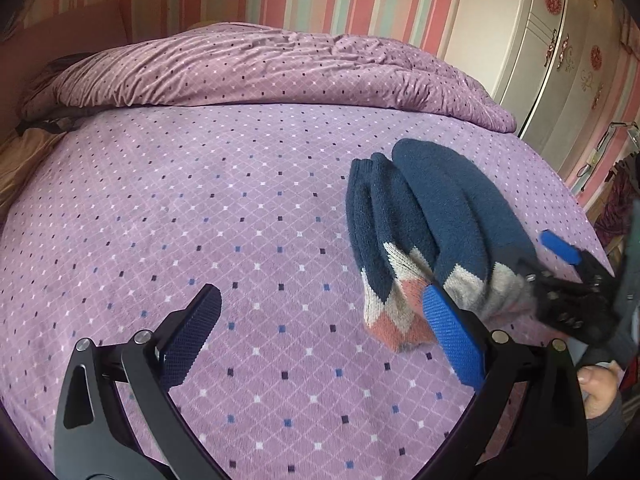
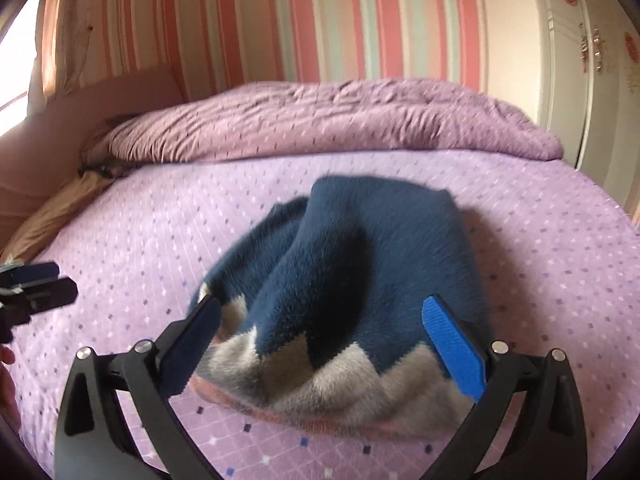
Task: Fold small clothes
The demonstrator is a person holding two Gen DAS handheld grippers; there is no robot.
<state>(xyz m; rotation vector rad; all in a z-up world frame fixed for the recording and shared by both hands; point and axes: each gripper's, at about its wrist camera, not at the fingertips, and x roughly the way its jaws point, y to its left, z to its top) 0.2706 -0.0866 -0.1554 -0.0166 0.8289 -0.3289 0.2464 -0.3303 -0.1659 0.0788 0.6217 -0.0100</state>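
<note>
The socks (image 2: 336, 304) are thick and fuzzy, navy blue over most of their length with a grey zigzag band and a salmon-pink cuff at the near end; in the left wrist view they read as a pair lying side by side, toes pointing away toward the quilt. They lie on the bed (image 1: 200, 208), whose purple sheet carries a diamond grid with small dark and white squares. In the right wrist view the right gripper (image 2: 324, 344) is spread wide, with the cuff end of the socks lying between its two fingers; whether the fingers touch the knit cannot be told. The left gripper (image 1: 320, 336) is also spread wide and holds nothing; the socks lie just to the right of it, their pink cuff close beside its blue finger pad. Beyond the socks a bunched purple quilt (image 1: 260, 68) lies across the far end of the bed, against a striped pink wall (image 2: 340, 20)
</note>
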